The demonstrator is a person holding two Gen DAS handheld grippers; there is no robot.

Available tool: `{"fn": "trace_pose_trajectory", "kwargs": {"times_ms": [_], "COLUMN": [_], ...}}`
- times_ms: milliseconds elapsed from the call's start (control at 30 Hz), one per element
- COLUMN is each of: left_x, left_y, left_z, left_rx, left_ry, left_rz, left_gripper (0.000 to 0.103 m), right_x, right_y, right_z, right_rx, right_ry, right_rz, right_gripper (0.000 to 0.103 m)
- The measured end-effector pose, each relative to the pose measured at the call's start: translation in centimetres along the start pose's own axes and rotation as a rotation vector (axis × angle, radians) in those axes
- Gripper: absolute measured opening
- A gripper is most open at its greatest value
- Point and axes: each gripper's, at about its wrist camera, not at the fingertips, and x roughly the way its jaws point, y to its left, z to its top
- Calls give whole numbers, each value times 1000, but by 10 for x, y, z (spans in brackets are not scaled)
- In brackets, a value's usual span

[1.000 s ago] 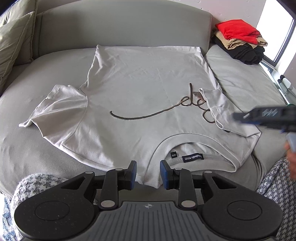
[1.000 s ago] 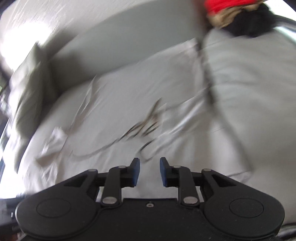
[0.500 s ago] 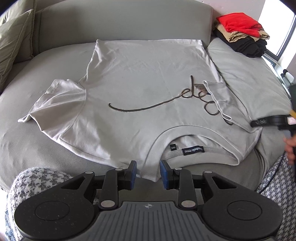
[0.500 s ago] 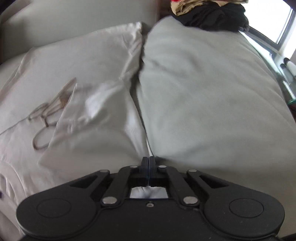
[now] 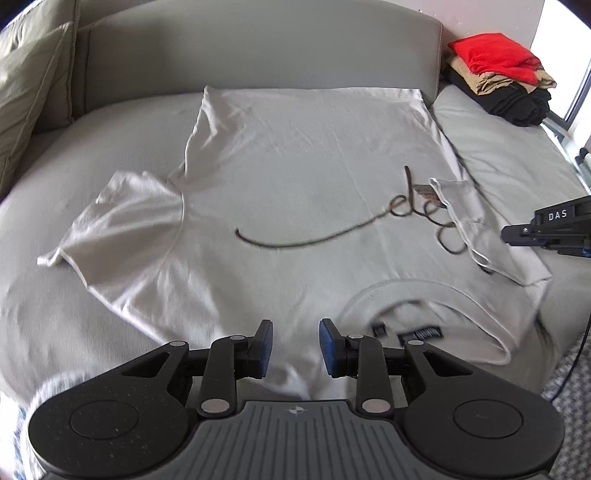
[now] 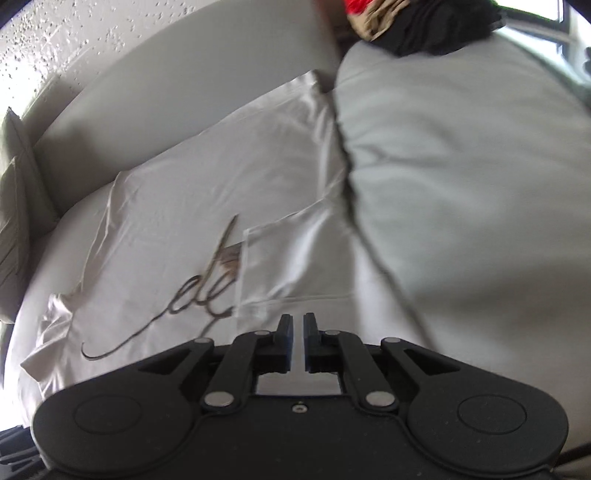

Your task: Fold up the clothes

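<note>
A pale grey T-shirt [image 5: 314, 166] [image 6: 184, 206] with a dark script print lies flat on the sofa seat, its collar [image 5: 424, 299] nearest me. Its right sleeve [image 5: 480, 229] [image 6: 295, 258] is folded inward over the print; the left sleeve [image 5: 122, 218] is spread out. My left gripper [image 5: 295, 347] hovers open over the near shoulder, left of the collar, nothing between its pads. My right gripper [image 6: 298, 332] [image 5: 517, 234] sits at the shirt's right edge beside the folded sleeve. Its jaws are opening from a narrow slit and grip no cloth.
A stack of folded red, tan and black clothes [image 5: 498, 77] [image 6: 424, 22] sits at the back right, by a window. The right seat cushion [image 5: 517, 155] is bare grey fabric. An olive pillow [image 5: 26, 92] leans at the far left, and the backrest [image 5: 258, 48] bounds the far side.
My right gripper drew back to the right off the folded sleeve, shut, then parted slightly. My left gripper shifted left, so the collar now lies to its right.
</note>
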Motion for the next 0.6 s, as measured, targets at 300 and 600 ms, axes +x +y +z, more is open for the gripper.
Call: {"fn": "trace_pose_trajectory", "kwargs": {"times_ms": [300, 600], "left_x": [-8, -48], "left_y": [-12, 70], "left_z": [-11, -15], "left_rx": [135, -153], "left_ry": [51, -123], "left_rz": [-38, 39], "left_gripper": [11, 22], "right_x": [-24, -41], "right_y": [12, 35], "right_z": [-41, -41], "right_rx": [-102, 36], "right_ry": [105, 88], "right_rz": [8, 251], "right_gripper": [8, 34]}}
